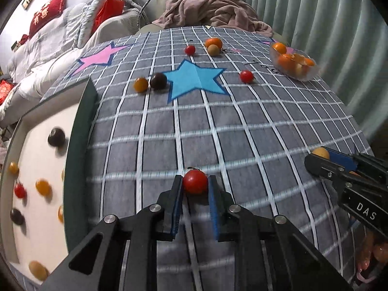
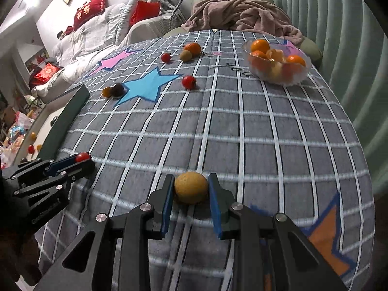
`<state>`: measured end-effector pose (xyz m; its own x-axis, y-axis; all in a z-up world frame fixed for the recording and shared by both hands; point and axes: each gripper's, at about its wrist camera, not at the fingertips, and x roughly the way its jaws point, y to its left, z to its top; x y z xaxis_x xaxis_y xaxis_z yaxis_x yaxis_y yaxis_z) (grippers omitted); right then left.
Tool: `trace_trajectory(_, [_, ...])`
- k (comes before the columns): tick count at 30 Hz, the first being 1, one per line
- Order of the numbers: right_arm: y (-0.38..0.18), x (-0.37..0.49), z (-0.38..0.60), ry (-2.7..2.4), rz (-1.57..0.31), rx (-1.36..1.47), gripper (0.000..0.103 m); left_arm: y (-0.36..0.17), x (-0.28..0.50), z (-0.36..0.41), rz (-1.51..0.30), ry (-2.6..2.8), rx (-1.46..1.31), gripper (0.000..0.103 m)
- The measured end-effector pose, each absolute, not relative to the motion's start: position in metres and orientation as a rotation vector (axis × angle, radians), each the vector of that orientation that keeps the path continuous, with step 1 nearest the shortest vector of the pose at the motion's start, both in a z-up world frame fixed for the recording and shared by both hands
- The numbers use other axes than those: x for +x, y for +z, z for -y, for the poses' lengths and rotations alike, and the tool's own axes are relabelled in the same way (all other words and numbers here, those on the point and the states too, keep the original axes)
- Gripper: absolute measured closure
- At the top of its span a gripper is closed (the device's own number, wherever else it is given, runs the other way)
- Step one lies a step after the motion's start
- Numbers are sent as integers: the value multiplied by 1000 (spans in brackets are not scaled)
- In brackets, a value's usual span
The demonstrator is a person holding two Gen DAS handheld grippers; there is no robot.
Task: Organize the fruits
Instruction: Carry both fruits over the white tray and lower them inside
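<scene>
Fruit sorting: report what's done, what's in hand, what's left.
Done: small tomatoes sit in the tray, oranges in the glass bowl. In hand: the left gripper is shut on a red tomato, the right gripper on a yellow-brown fruit. Left on the cloth: two red tomatoes, an orange, and three other fruits beside the star.

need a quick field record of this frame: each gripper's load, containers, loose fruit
left gripper: shut on red cherry tomato
right gripper: shut on tan round fruit
tray: left of the cloth, holds dark, yellow and red small fruits
glass bowl: far right, holds oranges
loose on tablecloth: two red tomatoes, an orange beside a tan fruit, a yellow fruit touching a dark one
blue star: printed mid-cloth
</scene>
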<state>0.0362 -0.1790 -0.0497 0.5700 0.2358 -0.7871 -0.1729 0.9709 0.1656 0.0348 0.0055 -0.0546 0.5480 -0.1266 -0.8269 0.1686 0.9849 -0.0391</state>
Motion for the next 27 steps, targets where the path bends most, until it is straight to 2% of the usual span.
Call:
trace_trajectory(14, [-42,4,179,240,-958,124,73,-47,4,-25,-1005,-182,-18,81])
trace_trajectory(27, [-8,-3,147,287,-931,89,73,-13,-16,-47,-955,-184,-46,81])
